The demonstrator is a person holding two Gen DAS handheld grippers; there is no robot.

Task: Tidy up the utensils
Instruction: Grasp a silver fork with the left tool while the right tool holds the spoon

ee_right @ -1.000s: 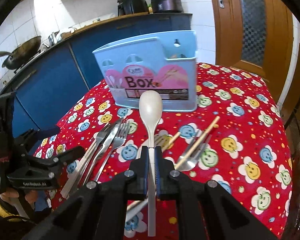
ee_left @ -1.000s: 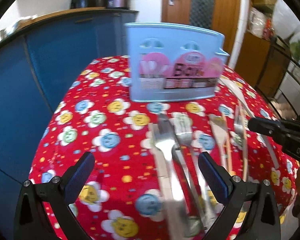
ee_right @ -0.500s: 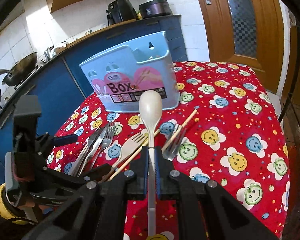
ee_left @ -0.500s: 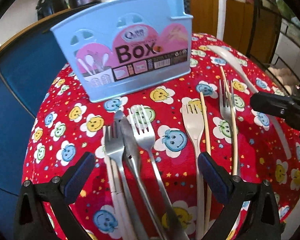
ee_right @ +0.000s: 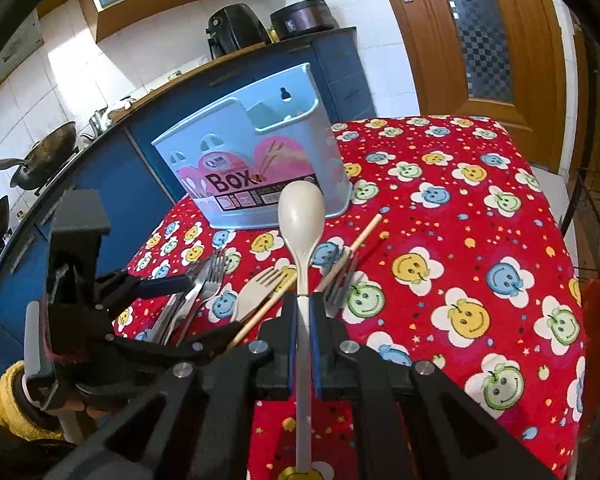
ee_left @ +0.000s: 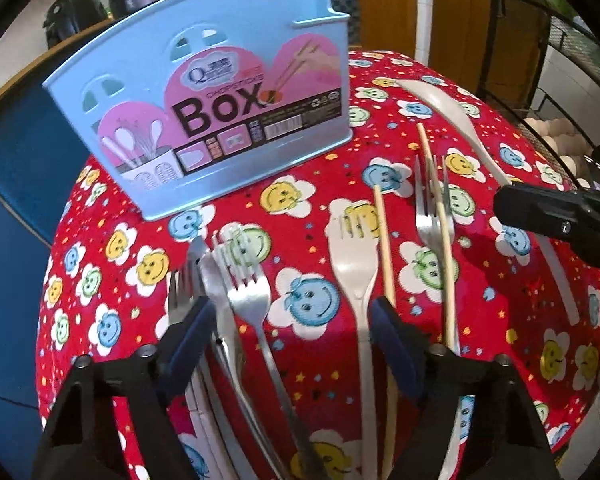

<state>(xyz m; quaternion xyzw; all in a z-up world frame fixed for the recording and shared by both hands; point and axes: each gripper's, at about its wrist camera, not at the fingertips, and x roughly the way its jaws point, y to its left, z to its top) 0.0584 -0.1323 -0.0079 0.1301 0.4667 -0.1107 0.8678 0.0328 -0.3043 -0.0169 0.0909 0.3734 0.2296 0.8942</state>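
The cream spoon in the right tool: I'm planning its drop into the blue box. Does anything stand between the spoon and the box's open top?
Nothing visible does. The cream spoon, clamped in the right tool, points at the blue chopsticks box; the forks and chopsticks lie flat on the cloth below.

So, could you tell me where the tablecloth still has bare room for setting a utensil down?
The widest free patch is the tablecloth to the right of the blue box and the chopsticks, out to the far and right edges. It is crowded left of that, below the box, where metal forks and the cream fork lie close together.
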